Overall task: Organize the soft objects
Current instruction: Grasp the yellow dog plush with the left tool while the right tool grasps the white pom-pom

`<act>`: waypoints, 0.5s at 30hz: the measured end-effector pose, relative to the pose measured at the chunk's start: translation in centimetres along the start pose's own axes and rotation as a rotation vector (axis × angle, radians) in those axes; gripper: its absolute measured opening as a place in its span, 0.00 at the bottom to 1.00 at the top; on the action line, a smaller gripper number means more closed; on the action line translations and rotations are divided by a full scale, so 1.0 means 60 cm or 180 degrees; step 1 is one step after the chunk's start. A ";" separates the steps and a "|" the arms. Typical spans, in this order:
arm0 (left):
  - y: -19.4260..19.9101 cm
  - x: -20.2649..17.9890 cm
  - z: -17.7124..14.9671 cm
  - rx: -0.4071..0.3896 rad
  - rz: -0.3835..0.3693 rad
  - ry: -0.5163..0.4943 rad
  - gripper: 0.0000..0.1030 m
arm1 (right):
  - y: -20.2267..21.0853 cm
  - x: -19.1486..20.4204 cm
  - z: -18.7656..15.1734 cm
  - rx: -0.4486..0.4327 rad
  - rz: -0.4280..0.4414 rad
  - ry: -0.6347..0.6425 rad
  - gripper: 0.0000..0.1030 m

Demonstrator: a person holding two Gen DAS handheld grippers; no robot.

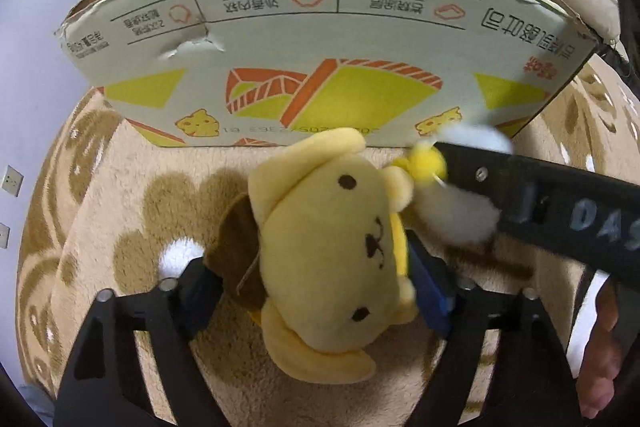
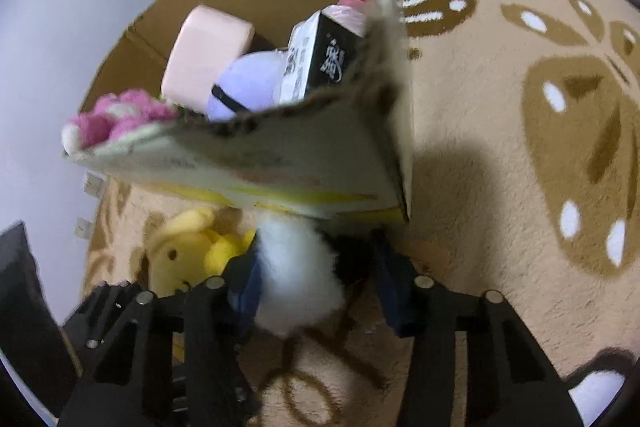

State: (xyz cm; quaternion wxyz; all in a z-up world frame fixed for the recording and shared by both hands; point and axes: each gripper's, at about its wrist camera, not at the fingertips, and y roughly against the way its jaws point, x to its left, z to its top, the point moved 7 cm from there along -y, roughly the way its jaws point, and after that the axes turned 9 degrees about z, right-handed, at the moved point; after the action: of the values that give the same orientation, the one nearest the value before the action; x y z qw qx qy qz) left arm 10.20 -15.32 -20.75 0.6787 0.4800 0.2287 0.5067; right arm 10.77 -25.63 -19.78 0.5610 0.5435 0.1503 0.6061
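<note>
Yellow dog plush [image 1: 328, 251] lies on the rug [image 1: 120, 187] just in front of the cardboard box [image 1: 320, 39], between the left gripper's [image 1: 316, 287] blue pads, which are clenched on its head for a lift into the box. Long axis runs across the jaws, face up, hat side left. Right gripper [image 2: 320, 287] straddles a white fluffy toy [image 2: 300, 267]; only its left pad touches, not gripped yet.

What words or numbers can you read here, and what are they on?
"DAS": white letters on the right gripper's black finger.
Cardboard box: upside-down Chinese print and a code, too warped to read.
Black-and-white carton inside: characters blurred.
</note>
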 end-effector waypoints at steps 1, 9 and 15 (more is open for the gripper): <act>0.003 0.000 -0.002 0.0005 0.0018 0.0001 0.76 | 0.000 0.004 -0.001 0.0001 -0.0015 0.0034 0.47; 0.033 0.021 -0.016 -0.0011 0.0069 0.0023 0.65 | 0.016 0.013 -0.008 -0.0156 -0.0139 0.0112 0.39; 0.070 0.053 -0.021 -0.0151 0.0184 0.0087 0.64 | 0.061 -0.003 -0.002 -0.0330 -0.0144 0.0077 0.24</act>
State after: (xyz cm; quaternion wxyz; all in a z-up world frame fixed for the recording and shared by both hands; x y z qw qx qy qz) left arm 8.43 -11.82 -17.06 0.6718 0.4631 0.2120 0.5378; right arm 8.71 -26.93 -17.01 0.6001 0.5028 0.1378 0.6067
